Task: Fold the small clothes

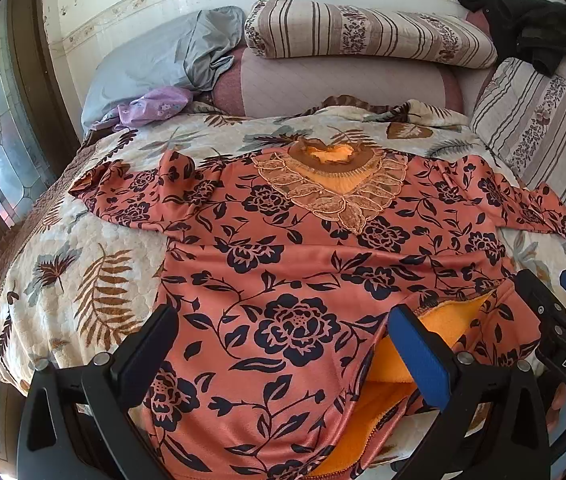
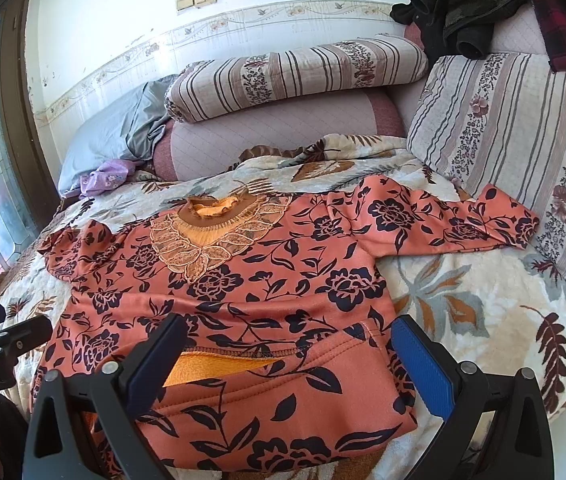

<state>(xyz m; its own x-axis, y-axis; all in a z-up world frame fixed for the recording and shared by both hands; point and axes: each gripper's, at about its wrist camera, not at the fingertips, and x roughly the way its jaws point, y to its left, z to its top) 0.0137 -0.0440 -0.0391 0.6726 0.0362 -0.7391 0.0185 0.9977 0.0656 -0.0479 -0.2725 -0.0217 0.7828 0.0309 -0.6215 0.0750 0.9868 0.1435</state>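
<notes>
Fabric of an orange-pink floral top (image 1: 295, 264) lies spread face up on a leaf-patterned blanket (image 1: 83, 280) that covers the bed. Its lace-trimmed collar (image 1: 329, 178) points toward the striped pillows (image 1: 367, 32) at the far end. Both sleeves reach outward, the one on the right (image 2: 463, 224) running toward a striped cushion (image 2: 523, 152). Near the lower hem the cloth is turned up, and a bright orange fleece lining (image 2: 211, 368) shows through the gap.

The left claw (image 1: 283, 356) is spread wide, holding nothing, low over the hem part of the top, its black finger at the garment's left edge and its blue-padded finger (image 1: 419, 356) over the exposed lining. The right claw (image 2: 287, 368) is likewise spread wide and empty, its two fingers standing either side of the folded-up lower right corner of the top. Whether either claw touches the cloth cannot be told.

Behind, a grey pillow (image 1: 155, 60) and a crumpled lilac cloth (image 1: 155, 106) lie at the far left of the bed, and dark clothing (image 2: 463, 12) is heaped on the sofa back at the far right.
</notes>
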